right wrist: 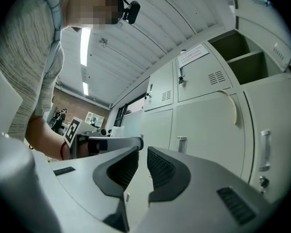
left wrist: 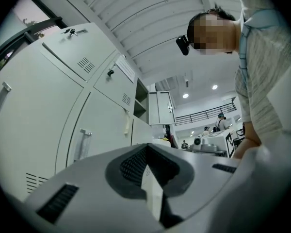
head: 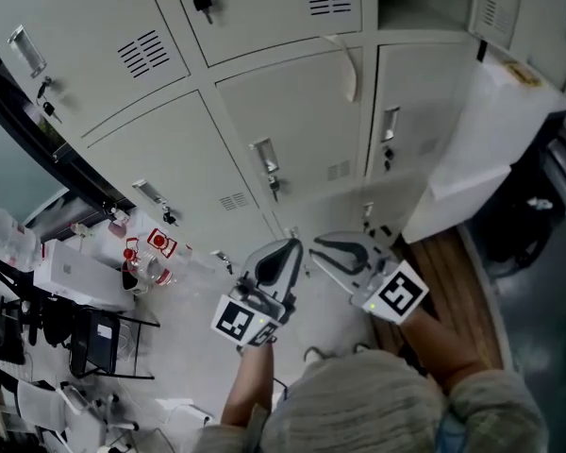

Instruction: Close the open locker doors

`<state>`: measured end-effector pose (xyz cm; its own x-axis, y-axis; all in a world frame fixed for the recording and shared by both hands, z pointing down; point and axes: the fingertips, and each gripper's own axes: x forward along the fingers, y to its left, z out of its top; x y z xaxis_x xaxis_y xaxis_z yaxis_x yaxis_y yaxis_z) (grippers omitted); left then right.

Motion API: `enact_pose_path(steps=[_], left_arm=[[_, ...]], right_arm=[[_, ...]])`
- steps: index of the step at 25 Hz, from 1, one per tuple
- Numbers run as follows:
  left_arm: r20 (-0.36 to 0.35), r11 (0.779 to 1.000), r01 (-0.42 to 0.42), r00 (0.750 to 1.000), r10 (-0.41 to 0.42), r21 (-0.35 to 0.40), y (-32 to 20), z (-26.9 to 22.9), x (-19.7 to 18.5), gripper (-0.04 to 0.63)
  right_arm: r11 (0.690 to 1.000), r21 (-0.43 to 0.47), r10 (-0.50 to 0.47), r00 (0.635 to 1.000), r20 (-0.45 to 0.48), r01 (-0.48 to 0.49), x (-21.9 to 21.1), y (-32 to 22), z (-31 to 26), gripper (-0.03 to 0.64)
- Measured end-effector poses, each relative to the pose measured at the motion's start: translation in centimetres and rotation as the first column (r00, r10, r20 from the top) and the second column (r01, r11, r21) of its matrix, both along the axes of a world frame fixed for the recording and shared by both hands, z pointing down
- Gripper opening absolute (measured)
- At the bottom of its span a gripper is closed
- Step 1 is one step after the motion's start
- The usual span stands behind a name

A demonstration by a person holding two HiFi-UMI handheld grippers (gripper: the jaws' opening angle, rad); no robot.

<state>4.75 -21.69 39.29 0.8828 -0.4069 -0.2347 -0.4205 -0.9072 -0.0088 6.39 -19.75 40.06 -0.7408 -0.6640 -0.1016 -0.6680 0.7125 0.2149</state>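
Observation:
A wall of pale grey lockers [head: 264,83] fills the head view. One locker door [head: 491,140] at the right stands swung out toward me; another door [left wrist: 160,108] hangs open in the left gripper view. Two open compartments [right wrist: 242,52] with dark insides show at the upper right of the right gripper view. My left gripper [head: 281,253] [left wrist: 145,149] points at the lower lockers, shut and empty. Beside it, my right gripper [head: 344,250] [right wrist: 142,152] is open by a narrow gap with nothing in it. Neither gripper touches a door.
Bottles with red caps [head: 141,258], a white box [head: 75,272] and a black stool [head: 94,343] stand on the floor at the left. A wooden floor strip [head: 462,281] and a dark bag [head: 538,215] lie right of the open door. People stand far off [left wrist: 218,123].

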Motion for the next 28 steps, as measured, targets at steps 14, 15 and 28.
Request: enact_pose_path(steps=[14, 15, 28], left_arm=[[0.032, 0.995, -0.095, 0.995, 0.095, -0.011, 4.0, 0.6, 7.4, 0.000], [0.035, 0.995, -0.095, 0.995, 0.095, -0.016, 4.1, 0.7, 7.6, 0.002], [0.027, 0.994, -0.105, 0.994, 0.106, -0.033, 5.1, 1.1, 10.5, 0.002]], right_arm=[[0.994, 0.021, 0.108, 0.994, 0.033, -0.109, 7.4, 3.3, -0.7, 0.003], [0.993, 0.029, 0.113, 0.993, 0.034, -0.114, 7.6, 3.4, -0.8, 0.003], [0.991, 0.016, 0.131, 0.991, 0.004, -0.131, 10.5, 4.4, -0.2, 0.002]])
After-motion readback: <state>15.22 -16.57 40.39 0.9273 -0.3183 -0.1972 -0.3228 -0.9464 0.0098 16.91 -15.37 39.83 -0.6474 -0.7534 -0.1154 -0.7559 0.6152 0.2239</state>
